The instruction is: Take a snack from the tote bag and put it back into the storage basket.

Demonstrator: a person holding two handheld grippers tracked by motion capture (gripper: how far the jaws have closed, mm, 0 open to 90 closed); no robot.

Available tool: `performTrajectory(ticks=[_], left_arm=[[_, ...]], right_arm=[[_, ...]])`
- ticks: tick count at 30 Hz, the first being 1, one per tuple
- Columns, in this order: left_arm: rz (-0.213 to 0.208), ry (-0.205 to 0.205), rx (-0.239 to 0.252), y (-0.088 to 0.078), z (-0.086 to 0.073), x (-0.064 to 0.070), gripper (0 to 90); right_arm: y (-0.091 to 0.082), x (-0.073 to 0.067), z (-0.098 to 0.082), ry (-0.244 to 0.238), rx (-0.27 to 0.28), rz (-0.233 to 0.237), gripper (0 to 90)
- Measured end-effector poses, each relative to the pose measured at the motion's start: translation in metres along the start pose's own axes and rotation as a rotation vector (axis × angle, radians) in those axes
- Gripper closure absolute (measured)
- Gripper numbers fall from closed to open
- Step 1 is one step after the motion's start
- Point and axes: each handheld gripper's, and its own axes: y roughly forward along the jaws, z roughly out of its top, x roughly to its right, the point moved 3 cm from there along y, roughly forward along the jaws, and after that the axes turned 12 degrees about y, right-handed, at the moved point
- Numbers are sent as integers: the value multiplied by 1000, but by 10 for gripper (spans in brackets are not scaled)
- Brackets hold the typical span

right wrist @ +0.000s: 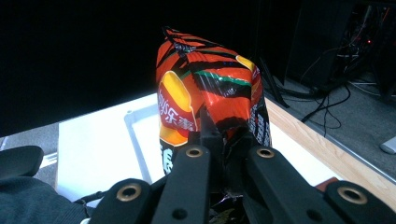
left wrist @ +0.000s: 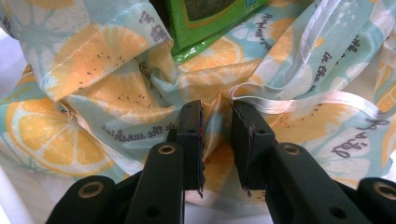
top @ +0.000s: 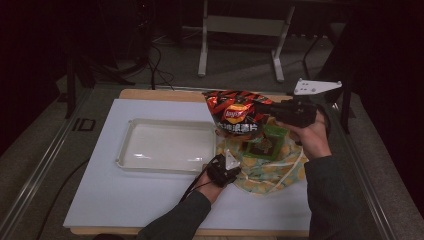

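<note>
Fingers of the right gripper are clenched on a crimped edge of the chip bag, which stands out lengthwise beyond their tips, held clear of the table. Fingers of the left gripper stand a little apart astride a fold of the lemon-print cloth bag; whether they actually pinch it I cannot tell. Just beyond those left tips a green packet lies in the cloth bag's mouth. In the high view the clear tray lies past the chip bag's far end, nearer the left gripper than the right gripper. Judging by this, a sideways carry toward the tray comes next.
</note>
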Motion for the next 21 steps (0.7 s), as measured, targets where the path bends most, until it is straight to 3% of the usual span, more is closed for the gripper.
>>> performTrajectory(ticks=[21], left_arm=[[-5,2,-1,0,0,-1,725]], right_arm=[[43,-5,11,4,-18,19,900]])
